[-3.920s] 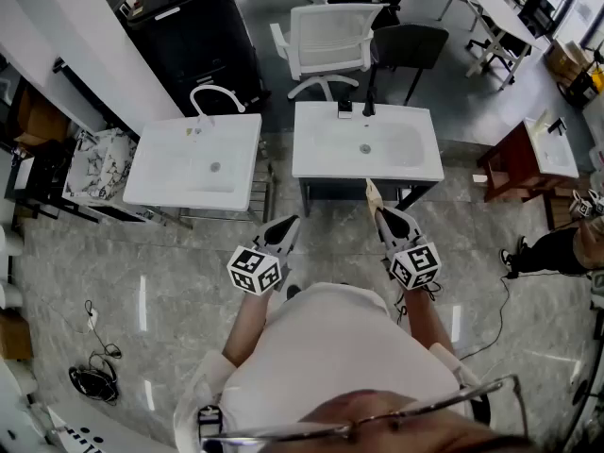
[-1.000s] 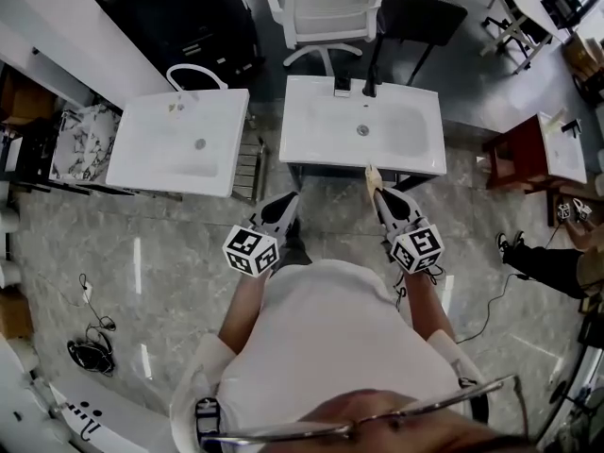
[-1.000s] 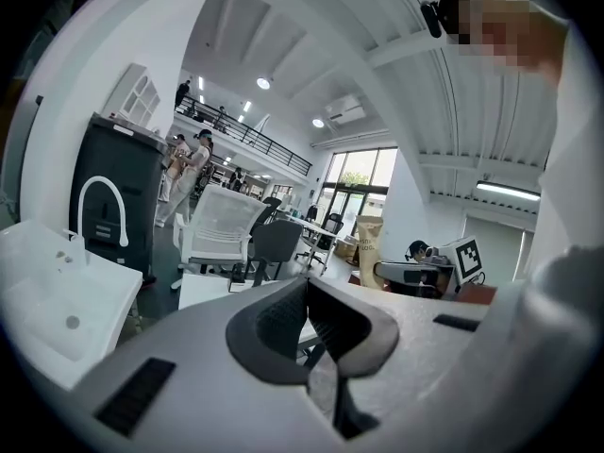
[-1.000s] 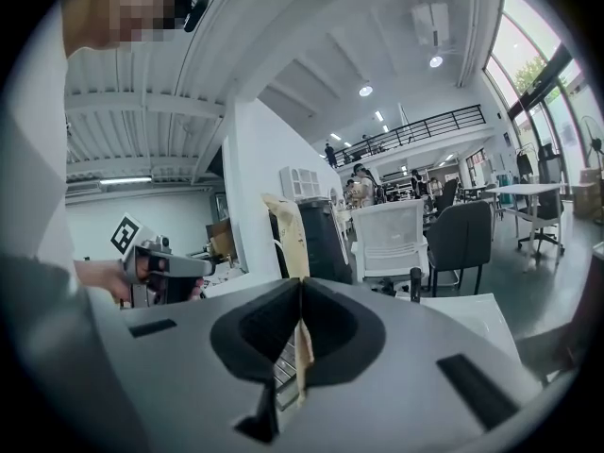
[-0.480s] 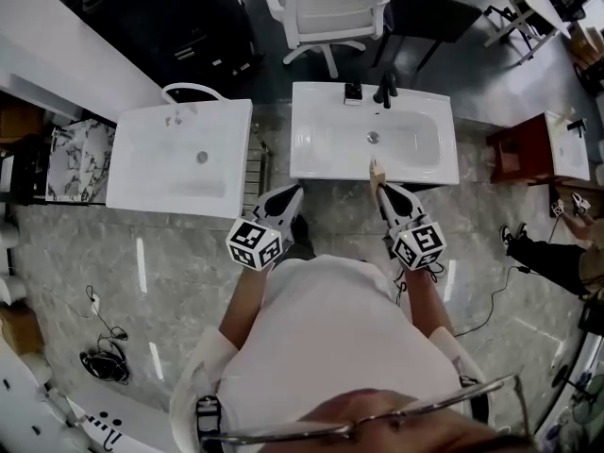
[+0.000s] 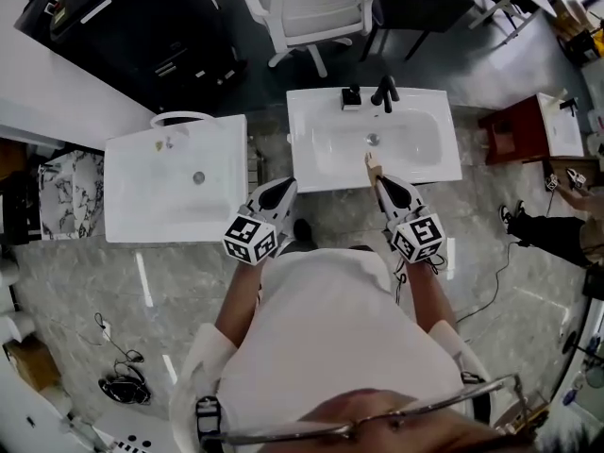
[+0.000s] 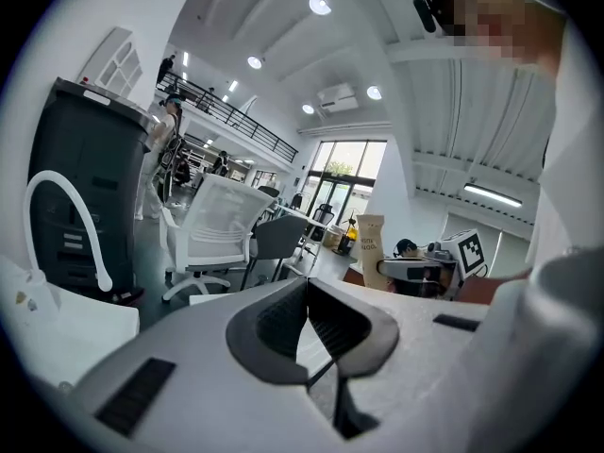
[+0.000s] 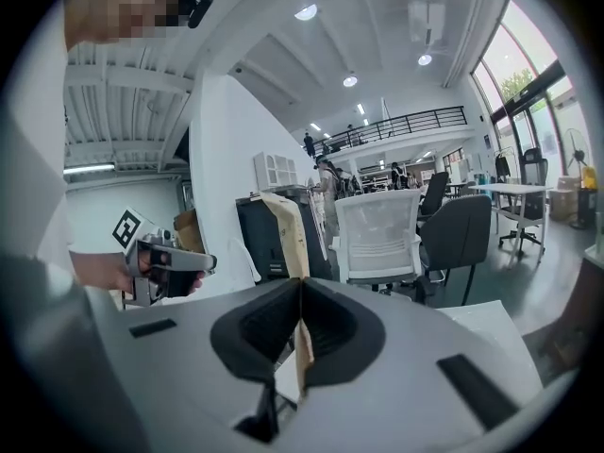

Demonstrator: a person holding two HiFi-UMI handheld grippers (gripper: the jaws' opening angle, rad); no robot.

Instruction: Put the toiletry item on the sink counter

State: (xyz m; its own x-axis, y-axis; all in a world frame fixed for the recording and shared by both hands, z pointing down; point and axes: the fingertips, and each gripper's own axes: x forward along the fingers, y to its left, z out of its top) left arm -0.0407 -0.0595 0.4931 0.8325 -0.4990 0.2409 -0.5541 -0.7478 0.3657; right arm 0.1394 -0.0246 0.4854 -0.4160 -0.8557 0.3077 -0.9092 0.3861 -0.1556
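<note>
Our right claw (image 6: 379,181) is clenched flat on the tan sachet (image 6: 371,165). Its long axis runs forward from the jaws, and its tip is over the front rim of the white sink (image 6: 307,163). Our left claw (image 6: 281,190) is closed and empty.

Sink counter (image 6: 302,149): white, glossy, smooth ceramic look. Floor (image 6: 85,272): grey stone-look tile, polished, reflective. Toiletry item (image 8: 286,234): tan, matt, paper-like. Right gripper (image 8: 300,284): matt grey plastic shell, black ribbed pads (image 8: 267,327) on jaws.
</note>
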